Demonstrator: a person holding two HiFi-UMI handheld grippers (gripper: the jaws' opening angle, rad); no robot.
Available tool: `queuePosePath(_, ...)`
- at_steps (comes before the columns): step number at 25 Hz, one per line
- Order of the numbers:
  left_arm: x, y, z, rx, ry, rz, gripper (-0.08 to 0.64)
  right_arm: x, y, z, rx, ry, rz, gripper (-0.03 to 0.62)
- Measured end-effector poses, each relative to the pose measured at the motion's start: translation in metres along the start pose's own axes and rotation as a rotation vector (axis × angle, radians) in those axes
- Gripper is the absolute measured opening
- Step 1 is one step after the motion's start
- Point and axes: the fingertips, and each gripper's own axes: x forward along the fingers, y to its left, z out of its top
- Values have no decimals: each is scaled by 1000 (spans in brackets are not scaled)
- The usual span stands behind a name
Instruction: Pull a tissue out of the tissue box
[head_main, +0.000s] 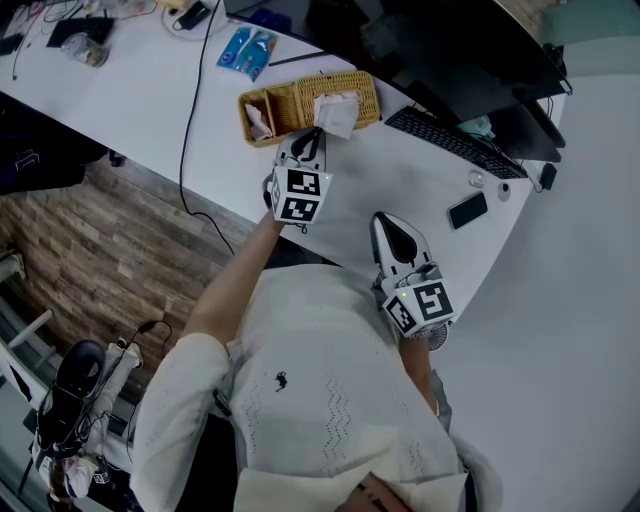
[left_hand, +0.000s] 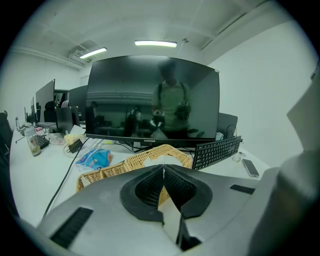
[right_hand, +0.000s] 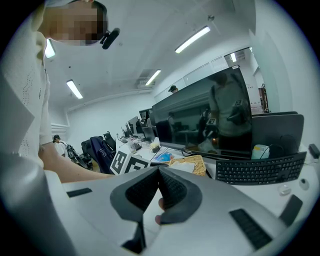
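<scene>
Barely started, I'd say: the tissue (head_main: 336, 112) isn't out yet and pokes from the box (head_main: 290, 100) at top centre. Left gripper (head_main: 315, 135) is just beside it, jaws pressed together with nothing in them. Right gripper (head_main: 384, 222) is lower, closed too.

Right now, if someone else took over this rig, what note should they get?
Left tool: shut, tips at the tissue sticking out of the wicker tissue box on the desk; whether it pinches the tissue is unclear.
Right tool: shut, empty, near the desk's front edge, apart from the box.
Done: left tool is at the tissue.
Left: confirm the pinch, pull the tissue clear.
</scene>
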Motion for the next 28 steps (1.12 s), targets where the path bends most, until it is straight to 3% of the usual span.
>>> queuePosePath(28,-20,2,-5,1,-12,-22,13,3,24,-4,-14,-15,6,2)
